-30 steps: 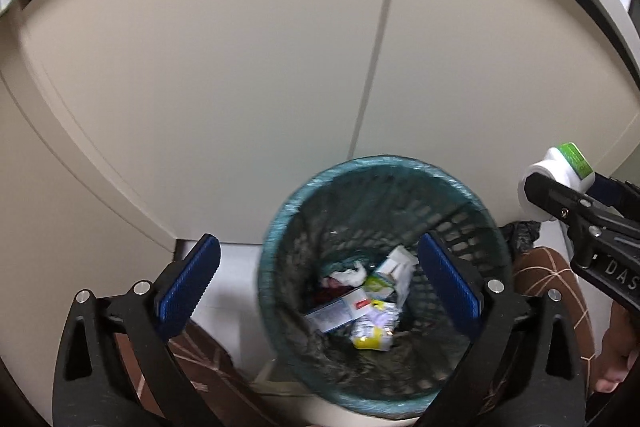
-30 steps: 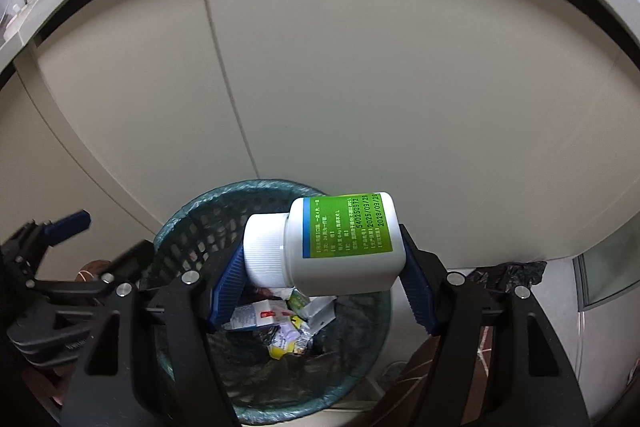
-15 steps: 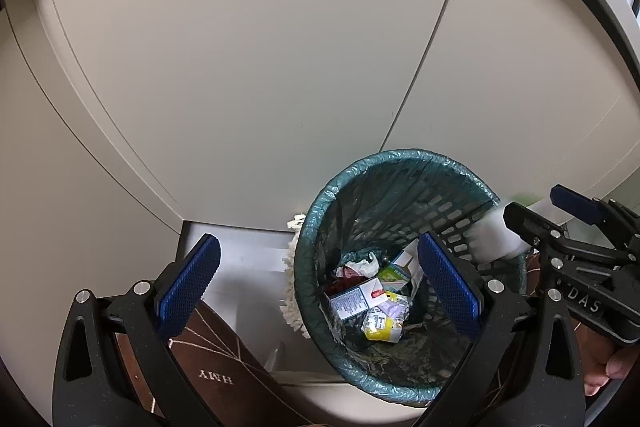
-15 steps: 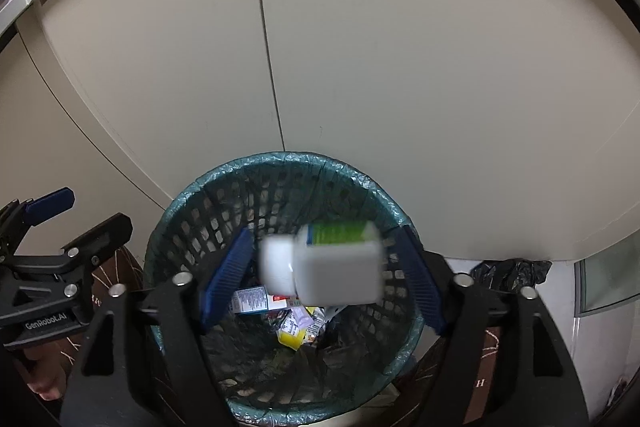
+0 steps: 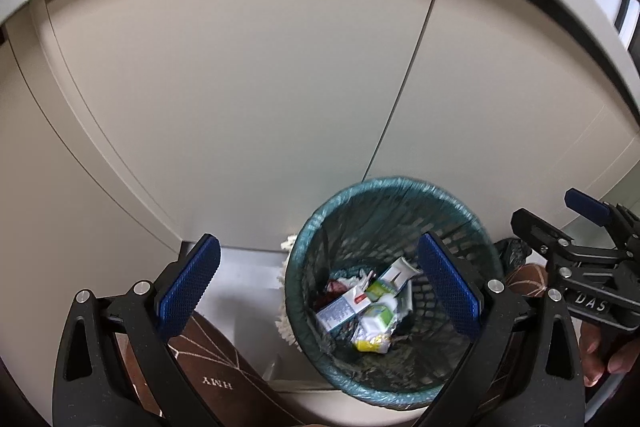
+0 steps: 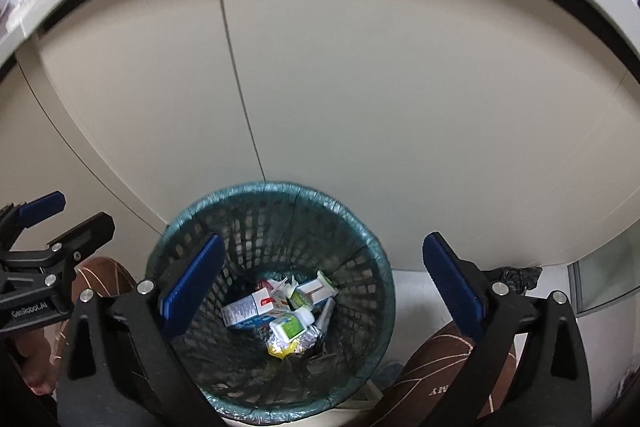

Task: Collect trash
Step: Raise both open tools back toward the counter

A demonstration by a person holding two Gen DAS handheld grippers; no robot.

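While your right gripper [image 6: 320,287] hangs above the wastebasket [image 6: 372,247] with its blue-padded fingers [image 6: 190,285] spread wide and nothing between them, the white bottle with the green label [image 6: 290,327] lies on its side at the bottom of the basket, on top of the other trash. Just beside it there you have a blue-and-white carton [image 6: 246,309] with a red mark, a green-and-white carton [image 6: 316,291] leaning against the mesh wall, some crumpled silver foil [image 6: 308,337] and a scrap of yellow wrapper [image 6: 282,347]. Your left gripper [image 5: 320,289] is likewise released, its jaws well apart and holding nothing; from its camera the basket sits to the right, partly behind the right finger, and the same bottle [image 5: 374,321] shows among the litter. Each tool appears at the edge of the other's view: your right one [image 5: 576,227] at the far right of the left camera, your left one [image 6: 60,219] at the far left of the right camera. The basket is a teal mesh bin lined with a dark bag, standing close against beige cabinet doors [image 6: 360,87]. A pale fringed cloth [image 5: 285,323] lies on the floor touching the basket's left side, a crumpled black bag [image 6: 520,275] sits on the floor to its right, and your brown patterned trouser legs [image 6: 436,359] show at the bottom of both views.
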